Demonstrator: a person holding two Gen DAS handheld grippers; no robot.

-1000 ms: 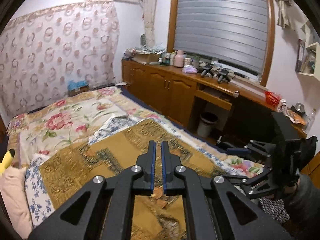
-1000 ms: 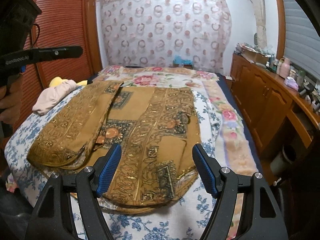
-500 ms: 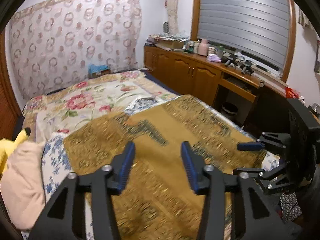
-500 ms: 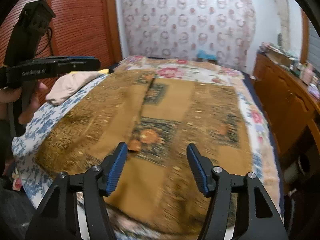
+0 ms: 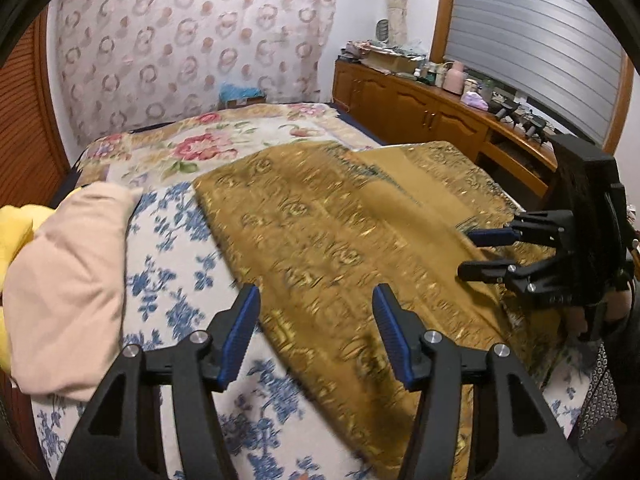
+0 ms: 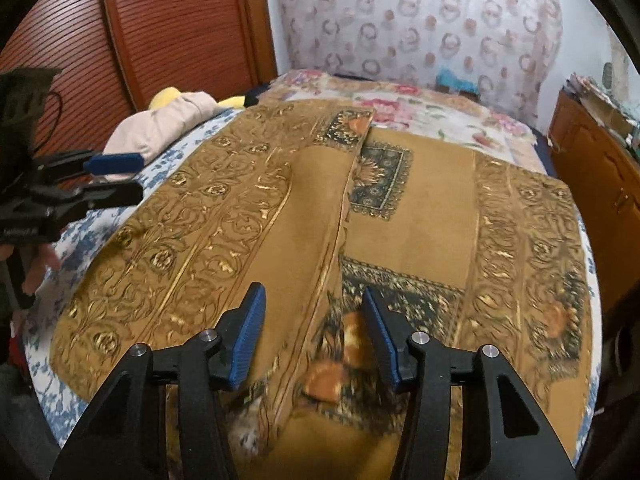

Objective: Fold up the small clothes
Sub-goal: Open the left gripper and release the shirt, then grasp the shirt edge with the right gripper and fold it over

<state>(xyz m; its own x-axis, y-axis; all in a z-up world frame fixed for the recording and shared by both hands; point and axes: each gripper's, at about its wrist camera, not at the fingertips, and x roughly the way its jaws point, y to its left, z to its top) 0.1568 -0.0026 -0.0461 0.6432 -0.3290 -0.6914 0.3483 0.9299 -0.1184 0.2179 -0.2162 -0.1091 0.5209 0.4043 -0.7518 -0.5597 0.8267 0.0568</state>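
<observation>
A gold-brown patterned cloth (image 5: 320, 232) lies spread on the bed, its left part folded over the middle; it also shows in the right wrist view (image 6: 248, 216). My left gripper (image 5: 316, 336) is open and empty, just above the cloth's near left edge. My right gripper (image 6: 314, 334) is open and empty above the fold's edge near the front. Each gripper shows in the other's view: the right one (image 5: 492, 252) over the cloth's right side, the left one (image 6: 116, 178) at the cloth's left side.
A beige pillow (image 5: 68, 280) and a yellow plush (image 5: 12, 228) lie at the bed's left. A blue-flowered sheet (image 5: 168, 264) covers the bed. Wooden cabinets (image 5: 420, 116) with clutter run along the right. A red-brown slatted door (image 6: 180, 32) stands left.
My left gripper has opened and let go of the cloth, which now lies folded flat. Both grippers have come lower toward the cloth's near side.
</observation>
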